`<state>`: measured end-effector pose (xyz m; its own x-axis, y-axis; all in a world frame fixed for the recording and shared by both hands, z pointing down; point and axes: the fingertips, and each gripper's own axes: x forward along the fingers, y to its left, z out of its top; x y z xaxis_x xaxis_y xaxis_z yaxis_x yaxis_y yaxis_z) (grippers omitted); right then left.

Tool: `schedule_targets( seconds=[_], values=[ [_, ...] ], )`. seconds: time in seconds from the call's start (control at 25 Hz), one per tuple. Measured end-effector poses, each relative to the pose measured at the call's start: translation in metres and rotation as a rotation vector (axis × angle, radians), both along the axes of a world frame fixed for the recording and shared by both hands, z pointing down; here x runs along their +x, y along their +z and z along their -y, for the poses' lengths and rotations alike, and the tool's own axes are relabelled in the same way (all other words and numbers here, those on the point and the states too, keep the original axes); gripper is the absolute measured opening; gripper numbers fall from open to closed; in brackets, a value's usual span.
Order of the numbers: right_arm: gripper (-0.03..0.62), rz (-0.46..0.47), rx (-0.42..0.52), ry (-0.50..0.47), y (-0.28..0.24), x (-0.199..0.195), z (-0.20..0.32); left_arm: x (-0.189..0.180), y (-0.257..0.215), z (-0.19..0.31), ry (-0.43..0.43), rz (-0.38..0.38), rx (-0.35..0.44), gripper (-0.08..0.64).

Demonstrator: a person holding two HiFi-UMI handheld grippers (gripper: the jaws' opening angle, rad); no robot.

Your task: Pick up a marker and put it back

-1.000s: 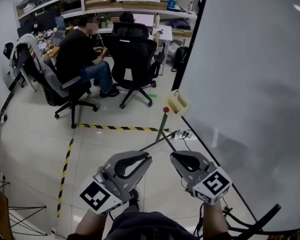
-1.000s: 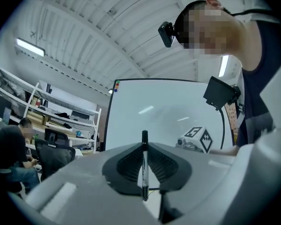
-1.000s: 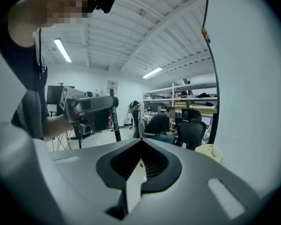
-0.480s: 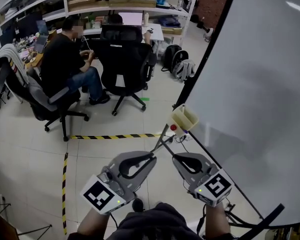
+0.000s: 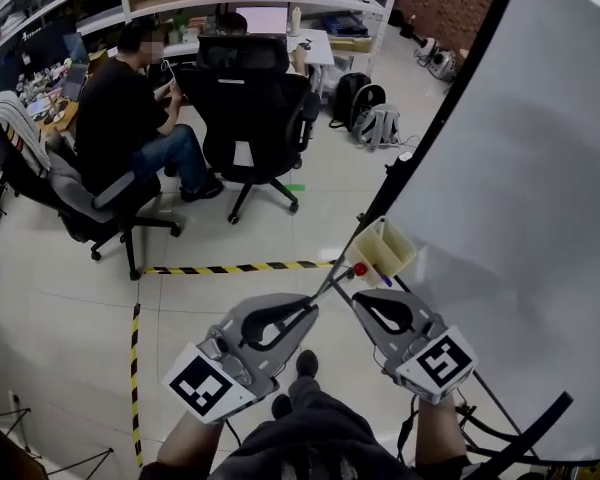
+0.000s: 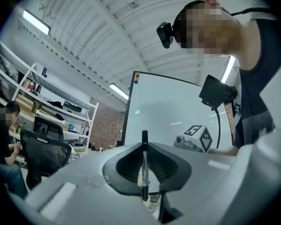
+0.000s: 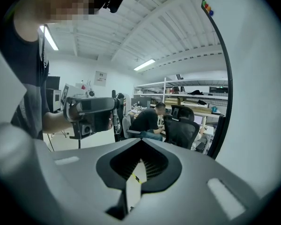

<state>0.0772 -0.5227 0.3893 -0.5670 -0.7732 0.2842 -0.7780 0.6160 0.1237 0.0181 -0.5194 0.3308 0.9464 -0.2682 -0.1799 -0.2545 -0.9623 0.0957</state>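
Marker point(image 6: 144, 168): black, slim, clamped betw. jaws of left gripper point(image 5: 308, 308); in left gripper view it stands upright along the jaw line, w/ its dark tip poking out past the jaw tips. Right gripper point(image 5: 359, 297): jaws closed at the tips, nothing betw. them; only a thin slit of floor shows further back in right gripper view. Both grippers are held side by side, low in head view, pointing away from the person's body. Whiteboard point(image 5: 520, 168): fills right of head view, black-framed, just beyond right gripper. Yellow tray point(image 5: 385, 251): fixed at the board's lower edge, ahead of both grippers, not touched. Floor tape point(image 5: 230, 267): black/yellow stripe across the tiles. Background: seated person point(image 5: 130, 118) and black office chair point(image 5: 255, 108) at a desk point(image 5: 315, 43), well apart from the grippers.
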Motion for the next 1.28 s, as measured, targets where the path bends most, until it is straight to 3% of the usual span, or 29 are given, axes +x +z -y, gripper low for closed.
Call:
schedule_targets(
  seconds=[0.36,0.6,0.88,1.28],
  values=[
    [0.000,0.055,0.025,0.069,-0.008,0.076,0.067,0.085,0.011,0.082,0.020,-0.049,-0.021,0.032],
    [0.000,0.080,0.003,0.097,0.002,0.109,0.090,0.136,0.043,0.116,0.044,-0.022,-0.038,0.032],
    [0.000,0.096,-0.028,0.077,0.021,0.112,0.097,0.154,0.100,0.133,0.044,0.010,-0.103,0.034],
    [0.000,0.094,-0.064,0.062,0.032,0.109,0.096,0.159,0.136,0.139,0.023,0.020,-0.137,0.045]
  ],
)
